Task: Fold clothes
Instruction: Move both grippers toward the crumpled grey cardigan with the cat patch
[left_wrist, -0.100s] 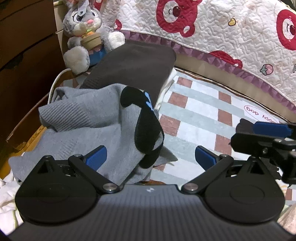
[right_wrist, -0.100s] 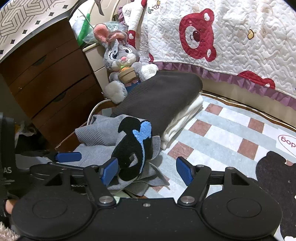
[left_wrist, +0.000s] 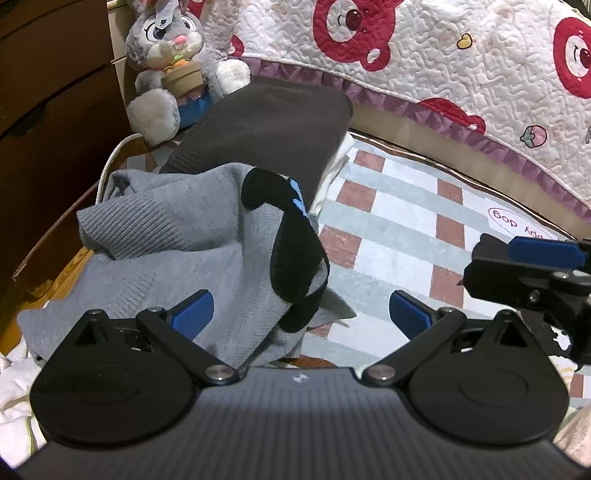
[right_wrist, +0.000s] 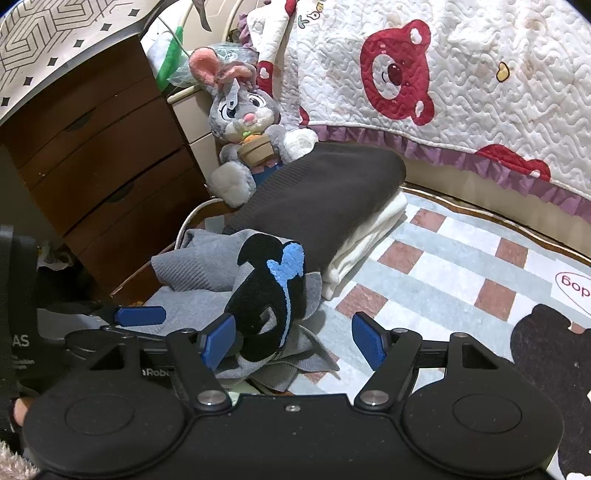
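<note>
Two hand-held grippers hover over a crumpled grey sweater (left_wrist: 192, 258) heaped on the checked rug (left_wrist: 406, 236) at the foot of a bed, its black-and-blue appliqué (right_wrist: 269, 302) bunched on top. The left hand-held gripper (left_wrist: 299, 312) has its jaws spread wide and holds nothing, the sweater lying beneath and beyond its blue pads (left_wrist: 192, 314); the right hand-held gripper (right_wrist: 295, 341) is likewise wide open and empty, its left pad just beside the appliqué and its right pad over bare rug. Behind the heap sits a finished stack, a dark brown folded garment (right_wrist: 325, 199) on a cream one (right_wrist: 369, 243), with a plush rabbit (right_wrist: 243, 125) propped against it at the far left. The step in hand appears to be taking the sweater up to spread it flat; it would go best if each gripper found a separate edge, such as hem or shoulders, rather than the bunched middle, closed on a single layer, and drew the cloth right onto the open rug, clear of the folded stack.
</note>
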